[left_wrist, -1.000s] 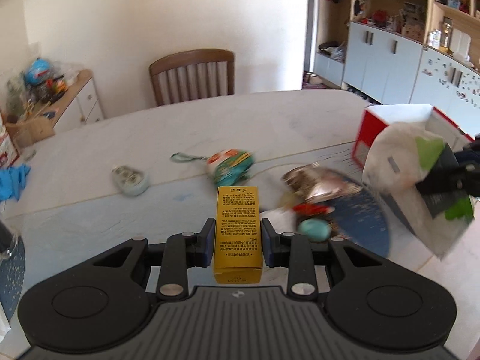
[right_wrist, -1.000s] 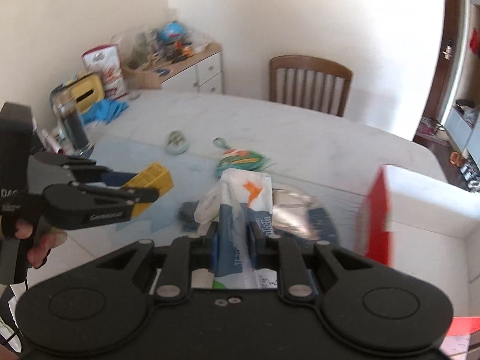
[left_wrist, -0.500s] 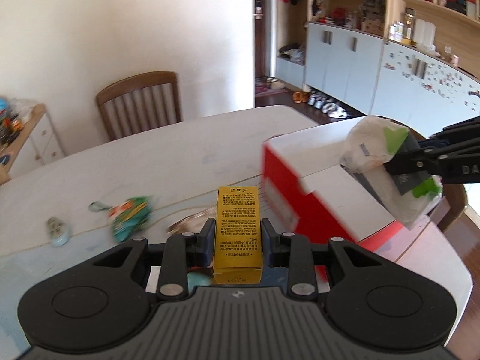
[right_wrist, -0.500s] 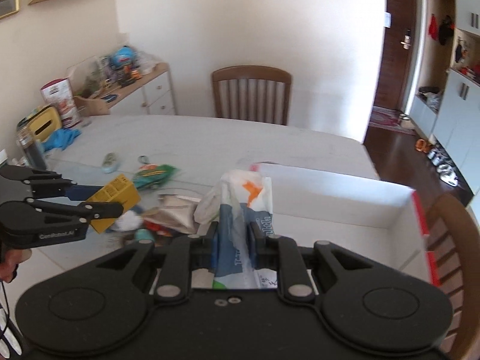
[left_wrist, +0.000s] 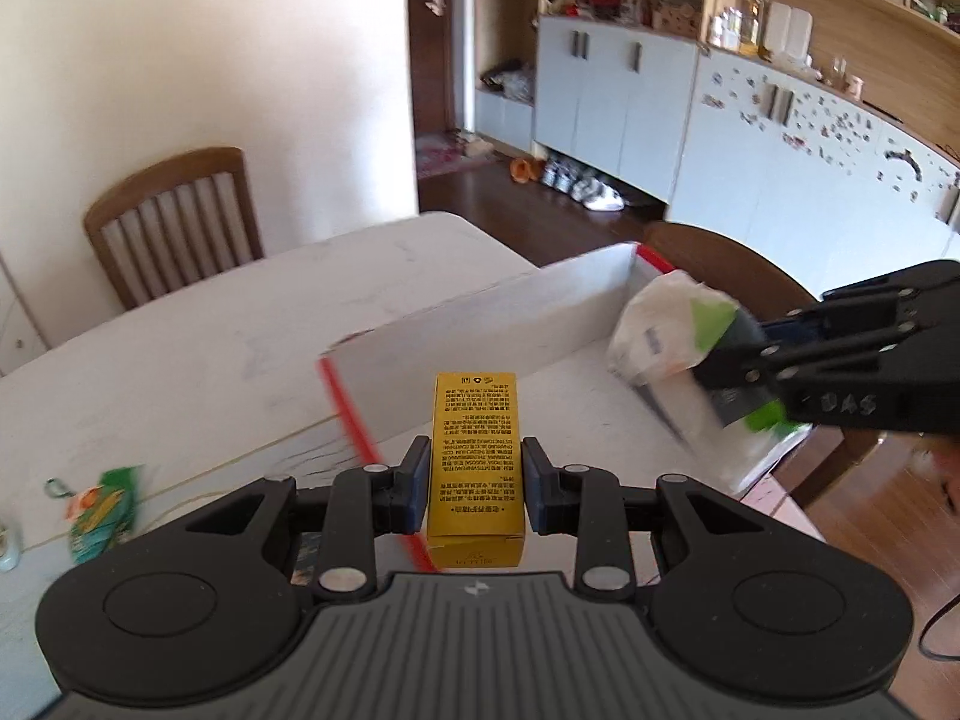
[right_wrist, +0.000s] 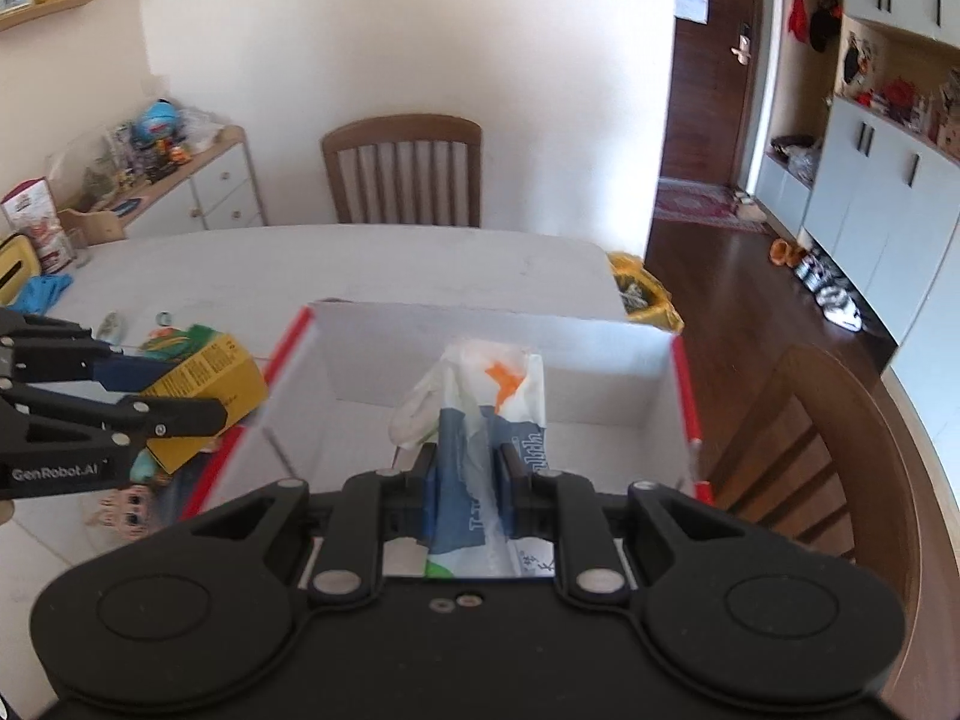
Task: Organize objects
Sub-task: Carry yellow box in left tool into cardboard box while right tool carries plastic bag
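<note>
My left gripper (left_wrist: 476, 483) is shut on a yellow carton (left_wrist: 476, 450) with printed text, held over the near left edge of a white box with a red rim (left_wrist: 480, 324). In the right wrist view the same yellow carton (right_wrist: 204, 387) hangs just outside the box's left wall. My right gripper (right_wrist: 465, 480) is shut on a white plastic packet (right_wrist: 480, 402) with blue and orange print, held above the inside of the open box (right_wrist: 498, 324). From the left wrist view that packet (left_wrist: 678, 348) hovers over the box's right end.
The box stands on a pale table (left_wrist: 198, 348). Left of it lie a green snack bag (left_wrist: 102, 510), a small doll face (right_wrist: 123, 513) and other loose items. Wooden chairs (right_wrist: 402, 171) (right_wrist: 822, 450) stand at the far side and right. A cluttered sideboard (right_wrist: 150, 180) is at the back left.
Both grippers have swung right from the pile of loose items to the red-rimmed box, carrying the yellow carton and the plastic packet. The packet now hangs over the box's inside.
</note>
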Demonstrator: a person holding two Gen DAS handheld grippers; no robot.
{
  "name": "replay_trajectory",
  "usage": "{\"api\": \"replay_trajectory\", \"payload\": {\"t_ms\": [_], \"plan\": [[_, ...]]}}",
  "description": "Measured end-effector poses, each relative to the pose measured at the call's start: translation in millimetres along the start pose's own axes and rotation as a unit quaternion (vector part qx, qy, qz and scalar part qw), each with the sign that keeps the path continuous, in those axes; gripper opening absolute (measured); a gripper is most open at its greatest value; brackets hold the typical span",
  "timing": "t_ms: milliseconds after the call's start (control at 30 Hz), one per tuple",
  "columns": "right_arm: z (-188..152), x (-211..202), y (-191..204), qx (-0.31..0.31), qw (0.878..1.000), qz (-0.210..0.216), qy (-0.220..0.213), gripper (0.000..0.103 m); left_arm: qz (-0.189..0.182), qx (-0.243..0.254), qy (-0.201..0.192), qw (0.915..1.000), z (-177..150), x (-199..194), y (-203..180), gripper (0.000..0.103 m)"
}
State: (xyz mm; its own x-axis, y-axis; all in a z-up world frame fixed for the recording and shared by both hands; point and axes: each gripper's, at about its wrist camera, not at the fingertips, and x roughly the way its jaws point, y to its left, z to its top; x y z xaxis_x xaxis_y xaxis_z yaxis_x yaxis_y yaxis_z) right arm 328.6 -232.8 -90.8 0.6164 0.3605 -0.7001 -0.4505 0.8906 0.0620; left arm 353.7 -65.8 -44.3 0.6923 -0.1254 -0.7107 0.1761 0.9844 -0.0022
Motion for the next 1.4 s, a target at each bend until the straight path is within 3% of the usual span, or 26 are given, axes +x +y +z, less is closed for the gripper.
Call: {"api": "replay_trajectory", "payload": {"t_ms": [400, 867, 1167, 1400], "plan": [[-6.9, 47.0, -24.7, 0.006, 0.999, -0.003, 0.050, 0.018, -0.009, -0.010, 0.094, 0.9955, 26.5, 89.0, -21.1, 0.030], [-17.3, 92.1, -22.3, -0.023, 0.991, 0.002, 0.130, 0.018, -0.010, 0.002, 0.204, 0.9790, 24.2, 152.4, -32.2, 0.030], [-28.1, 105.3, -21.8, -0.020, 0.986, 0.009, 0.163, 0.018, -0.021, -0.016, 0.245, 0.9691, 19.5, 169.7, -26.3, 0.030], [-31.0, 109.2, -22.0, -0.013, 0.985, 0.010, 0.173, 0.019, -0.027, -0.016, 0.243, 0.9695, 20.9, 172.1, -24.8, 0.030]]}}
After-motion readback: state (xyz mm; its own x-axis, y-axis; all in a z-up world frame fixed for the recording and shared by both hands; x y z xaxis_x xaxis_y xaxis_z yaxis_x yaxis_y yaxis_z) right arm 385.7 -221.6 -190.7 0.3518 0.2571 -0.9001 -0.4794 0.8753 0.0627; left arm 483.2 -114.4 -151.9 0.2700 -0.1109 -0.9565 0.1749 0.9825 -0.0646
